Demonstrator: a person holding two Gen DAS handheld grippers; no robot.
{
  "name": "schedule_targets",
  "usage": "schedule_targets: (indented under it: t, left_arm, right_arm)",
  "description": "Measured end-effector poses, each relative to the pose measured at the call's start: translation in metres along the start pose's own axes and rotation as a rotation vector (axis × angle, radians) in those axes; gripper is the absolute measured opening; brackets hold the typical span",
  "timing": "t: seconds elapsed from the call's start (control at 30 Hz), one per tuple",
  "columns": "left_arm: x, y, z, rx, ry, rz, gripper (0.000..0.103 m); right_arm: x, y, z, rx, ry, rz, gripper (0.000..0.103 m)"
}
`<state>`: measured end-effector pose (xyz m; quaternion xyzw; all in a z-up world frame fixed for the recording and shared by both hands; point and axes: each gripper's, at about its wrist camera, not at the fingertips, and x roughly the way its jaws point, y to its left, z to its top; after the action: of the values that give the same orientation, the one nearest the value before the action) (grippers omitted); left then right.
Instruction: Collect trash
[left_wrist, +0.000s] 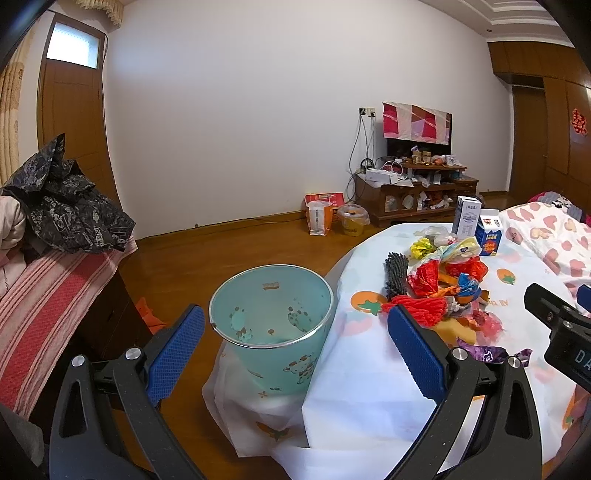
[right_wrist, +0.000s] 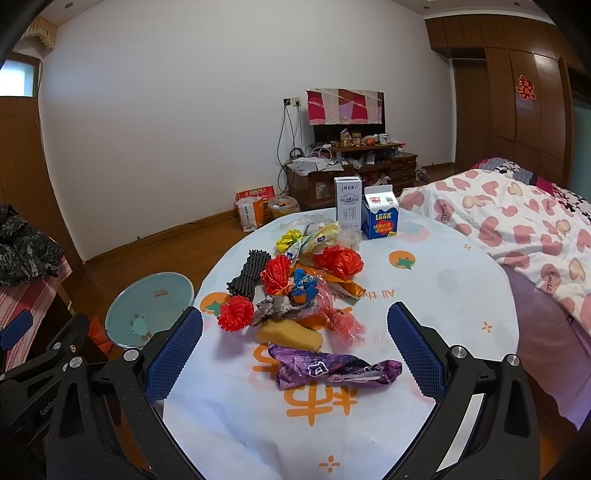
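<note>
On the round table (right_wrist: 443, 295) a trash pile (right_wrist: 303, 288) lies at centre, two cartons (right_wrist: 365, 214) behind it at twelve o'clock, the bin (right_wrist: 147, 306) off the edge at nine, the bed (right_wrist: 517, 221) at three.

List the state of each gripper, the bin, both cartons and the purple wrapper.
left gripper: open, holding nothing, aimed at the bin
right gripper: open, holding nothing, over the table
bin: upright beside the table, nearly empty
white milk carton: standing upright
blue carton: standing upright, top closed
purple wrapper: crumpled, lying flat on the tablecloth
</note>
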<state>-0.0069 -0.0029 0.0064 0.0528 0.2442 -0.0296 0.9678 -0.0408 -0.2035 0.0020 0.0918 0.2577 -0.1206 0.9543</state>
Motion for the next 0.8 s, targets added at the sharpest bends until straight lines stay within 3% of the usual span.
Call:
schedule_targets:
  t: [0.8]
  left_arm:
    - [-0.0014, -0.0021, -0.0014, -0.003, -0.003, -0.005, 0.097]
  right_arm:
    - [0.0006, 0.0018, 0.0001, 0.003, 0.003, 0.003, 0.099]
